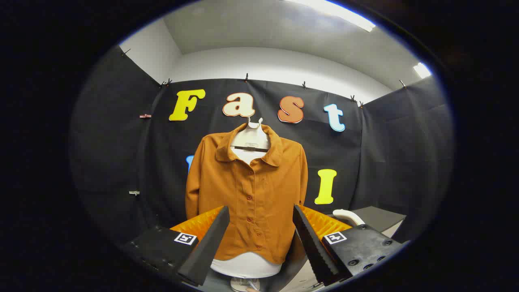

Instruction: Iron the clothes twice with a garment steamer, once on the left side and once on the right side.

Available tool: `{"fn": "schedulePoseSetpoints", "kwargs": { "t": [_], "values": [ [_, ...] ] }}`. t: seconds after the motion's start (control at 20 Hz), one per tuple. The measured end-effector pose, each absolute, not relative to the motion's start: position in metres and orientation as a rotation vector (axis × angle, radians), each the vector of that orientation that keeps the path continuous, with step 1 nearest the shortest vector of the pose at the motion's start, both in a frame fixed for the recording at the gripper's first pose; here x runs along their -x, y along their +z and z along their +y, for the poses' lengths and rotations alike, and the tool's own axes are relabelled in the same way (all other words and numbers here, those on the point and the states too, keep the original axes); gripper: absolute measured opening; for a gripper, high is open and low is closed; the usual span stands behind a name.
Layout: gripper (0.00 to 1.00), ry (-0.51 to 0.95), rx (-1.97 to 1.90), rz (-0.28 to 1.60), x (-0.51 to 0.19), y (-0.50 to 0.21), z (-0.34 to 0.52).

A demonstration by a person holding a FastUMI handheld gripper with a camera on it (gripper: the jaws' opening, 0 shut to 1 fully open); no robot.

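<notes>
An orange-brown button-up shirt [247,190] hangs on a white torso mannequin [250,140] straight ahead of me, against the black cloth wall. My gripper [261,235] stands open, its two dark fingers [211,243] spread wide with nothing between them; the shirt's lower front shows through the gap, some way beyond the tips. A white curved handle [348,216], likely the garment steamer, peeks up just behind my right finger, on a grey surface.
A grey table top [379,219] lies to the right, behind the right finger. The mannequin's white base [245,269] and its stand show below the shirt hem. Black cloth walls close in on left, back and right.
</notes>
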State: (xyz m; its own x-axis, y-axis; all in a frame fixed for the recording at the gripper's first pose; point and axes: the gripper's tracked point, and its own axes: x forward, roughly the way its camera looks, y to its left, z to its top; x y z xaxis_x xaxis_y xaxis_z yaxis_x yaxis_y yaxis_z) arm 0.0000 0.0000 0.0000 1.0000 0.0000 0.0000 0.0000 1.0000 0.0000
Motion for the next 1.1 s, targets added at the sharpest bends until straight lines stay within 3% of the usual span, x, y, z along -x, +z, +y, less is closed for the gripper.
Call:
{"fn": "schedulePoseSetpoints", "kwargs": {
  "t": [1.1],
  "values": [
    [0.98,-0.039,0.003,0.026,-0.011,-0.009,0.003]
  ]
}}
